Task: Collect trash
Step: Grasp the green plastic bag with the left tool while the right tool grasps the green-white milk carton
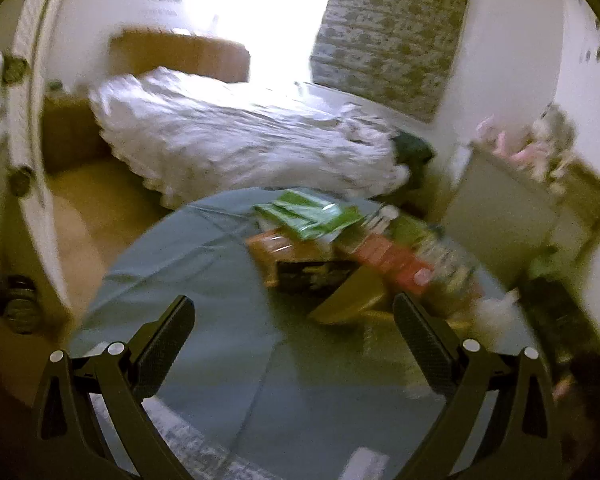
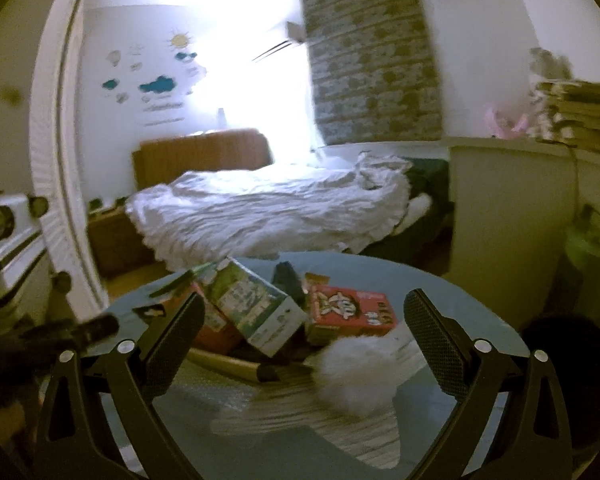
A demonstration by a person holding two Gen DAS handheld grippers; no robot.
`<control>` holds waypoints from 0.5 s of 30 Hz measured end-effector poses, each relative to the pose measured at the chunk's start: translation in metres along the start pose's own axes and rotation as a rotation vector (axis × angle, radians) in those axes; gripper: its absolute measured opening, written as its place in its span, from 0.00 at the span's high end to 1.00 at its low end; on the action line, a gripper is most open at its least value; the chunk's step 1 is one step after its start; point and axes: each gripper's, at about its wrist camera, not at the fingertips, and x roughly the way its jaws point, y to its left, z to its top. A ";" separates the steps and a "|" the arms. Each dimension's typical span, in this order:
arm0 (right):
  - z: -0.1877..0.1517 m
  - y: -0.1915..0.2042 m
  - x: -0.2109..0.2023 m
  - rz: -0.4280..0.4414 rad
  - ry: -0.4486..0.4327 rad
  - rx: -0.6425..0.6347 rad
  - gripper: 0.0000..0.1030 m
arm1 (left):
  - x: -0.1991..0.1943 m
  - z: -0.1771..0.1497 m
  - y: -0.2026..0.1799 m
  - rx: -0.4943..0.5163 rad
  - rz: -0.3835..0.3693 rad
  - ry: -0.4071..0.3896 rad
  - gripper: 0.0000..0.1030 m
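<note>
Trash boxes (image 2: 260, 312) heaped on round table (image 2: 460, 300), printing too blurred to read, left gripper (image 1: 294, 328) and right gripper (image 2: 304, 328) spread, empty.

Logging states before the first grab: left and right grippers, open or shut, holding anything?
Left gripper: open, empty, above the table.
Right gripper: open, empty, facing the boxes.

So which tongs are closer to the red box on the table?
Right. The right tongs hang open just short of the red box; the left tongs sit farther back, box ahead-right.
</note>
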 end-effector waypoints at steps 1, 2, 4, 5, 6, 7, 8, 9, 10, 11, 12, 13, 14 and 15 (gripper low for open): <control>0.004 0.001 0.004 0.023 0.025 -0.022 0.27 | 0.001 0.011 0.004 -0.015 -0.040 0.015 0.05; 0.010 0.000 0.008 0.052 0.044 -0.040 0.33 | 0.003 0.023 0.008 -0.027 -0.070 0.025 0.05; 0.022 0.001 0.021 0.133 0.096 -0.110 0.33 | 0.013 0.048 0.012 -0.039 -0.109 0.052 0.05; 0.025 0.004 0.028 0.155 0.132 -0.147 0.33 | 0.022 0.060 0.012 -0.034 -0.118 0.086 0.05; 0.026 0.007 0.034 0.201 0.154 -0.183 0.33 | 0.031 0.068 0.012 -0.031 -0.126 0.115 0.05; 0.026 0.014 0.036 0.222 0.148 -0.239 0.33 | 0.046 0.078 0.011 -0.035 -0.142 0.160 0.05; 0.023 0.017 0.035 0.237 0.140 -0.260 0.33 | 0.058 0.085 0.012 -0.043 -0.147 0.194 0.05; 0.020 0.025 0.039 0.244 0.159 -0.321 0.33 | 0.070 0.090 0.012 -0.046 -0.148 0.223 0.05; 0.019 0.034 0.051 0.226 0.204 -0.419 0.33 | 0.087 0.095 0.011 -0.043 -0.143 0.257 0.05; 0.017 0.040 0.062 0.215 0.243 -0.477 0.32 | 0.098 0.097 0.010 -0.042 -0.132 0.281 0.05; 0.012 0.044 0.070 0.222 0.281 -0.515 0.32 | 0.109 0.099 0.010 -0.044 -0.131 0.308 0.05; 0.008 0.046 0.072 0.233 0.298 -0.530 0.32 | 0.124 0.099 0.008 -0.048 -0.135 0.345 0.05; 0.006 0.049 0.081 0.222 0.320 -0.572 0.32 | 0.135 0.098 0.006 -0.041 -0.119 0.370 0.05; 0.003 0.052 0.087 0.212 0.336 -0.603 0.32 | 0.142 0.097 0.007 -0.036 -0.102 0.384 0.05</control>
